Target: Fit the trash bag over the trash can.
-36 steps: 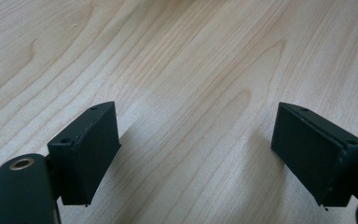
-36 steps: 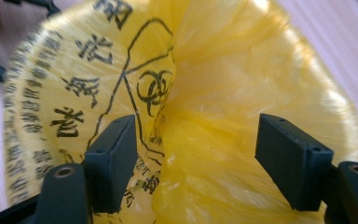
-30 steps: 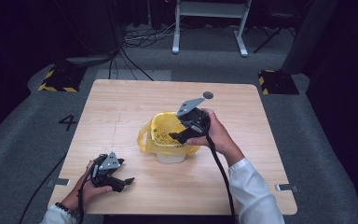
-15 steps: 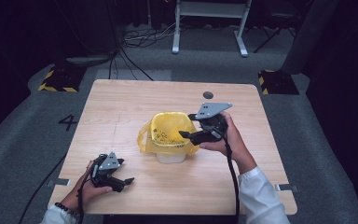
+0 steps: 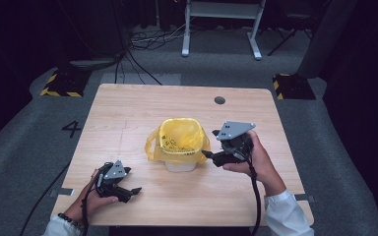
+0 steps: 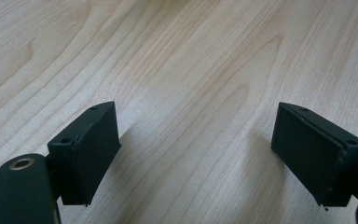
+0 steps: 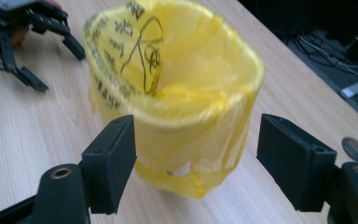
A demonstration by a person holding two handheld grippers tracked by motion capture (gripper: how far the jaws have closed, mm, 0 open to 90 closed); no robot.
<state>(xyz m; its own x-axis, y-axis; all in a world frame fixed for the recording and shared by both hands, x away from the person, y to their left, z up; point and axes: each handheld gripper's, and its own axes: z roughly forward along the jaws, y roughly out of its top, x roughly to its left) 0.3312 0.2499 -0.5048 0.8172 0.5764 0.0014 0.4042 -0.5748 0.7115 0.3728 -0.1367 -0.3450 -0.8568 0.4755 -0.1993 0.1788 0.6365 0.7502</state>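
Bin, small white tub lined with a yellow bag, sits mid-table, well right of and ahead of left gripper, just left of right gripper.

Going left to right:
- Left gripper: low over table near front-left, unmoved since 1 s back. Jaws wide apart, nothing between, only bare wood ahead in left gripper view.
- Bin: same spot as in the 2 earlier frames, upright, bag rim folded over the outside, slack handle loops hanging at both sides.
- Right gripper: was over bin mouth 1 s ago, now pulled out to bin's right side, aimed back at it. Jaws just opening wider, standing clear of bag, nothing held.

Likely meaning: done inside the bin, now lining up on its outer wall or bag rim.

Room: open wood all round, small dark hole beyond right gripper, table's right edge near right hand, front edge near left hand.
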